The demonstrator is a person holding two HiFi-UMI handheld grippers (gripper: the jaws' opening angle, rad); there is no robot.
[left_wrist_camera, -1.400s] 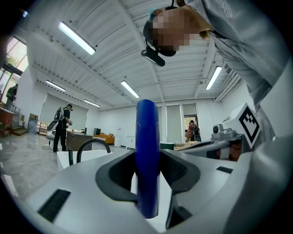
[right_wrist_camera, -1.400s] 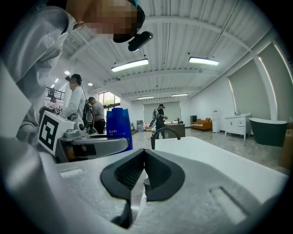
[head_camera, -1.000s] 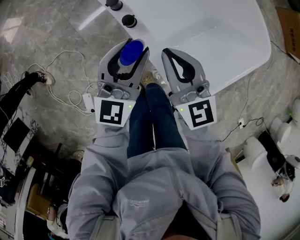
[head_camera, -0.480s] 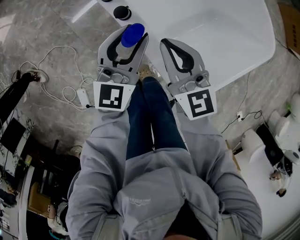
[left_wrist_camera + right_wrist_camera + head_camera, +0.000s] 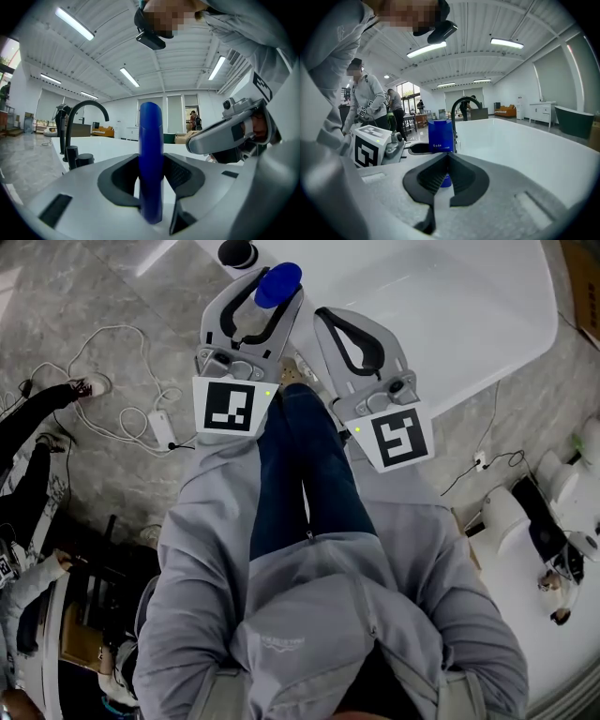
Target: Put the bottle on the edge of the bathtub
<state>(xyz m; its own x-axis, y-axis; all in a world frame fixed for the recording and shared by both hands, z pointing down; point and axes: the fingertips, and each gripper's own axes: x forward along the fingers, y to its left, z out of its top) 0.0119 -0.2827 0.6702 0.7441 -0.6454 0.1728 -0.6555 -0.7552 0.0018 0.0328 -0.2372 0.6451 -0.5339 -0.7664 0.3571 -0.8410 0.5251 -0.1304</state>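
A blue bottle (image 5: 278, 284) stands upright between the jaws of my left gripper (image 5: 272, 298), which is shut on it. In the left gripper view the bottle (image 5: 151, 159) fills the gap between the grey jaws. It hangs over the near rim of the white bathtub (image 5: 441, 306), beside a black faucet knob (image 5: 237, 253). My right gripper (image 5: 324, 317) is just to the right, shut and holding nothing. From the right gripper view, the bottle (image 5: 441, 135) shows beyond the closed tips, in front of the black faucet (image 5: 461, 107).
The person's jeans-clad legs (image 5: 300, 474) are below the grippers. White cables and a power strip (image 5: 161, 430) lie on the grey floor at left. Another person (image 5: 37, 427) is at the far left. White fixtures (image 5: 511, 521) stand at the right.
Both grippers have moved forward toward the bathtub, the left one carrying the blue bottle up to the rim beside the faucet knob. Neither gripper's jaws have changed.
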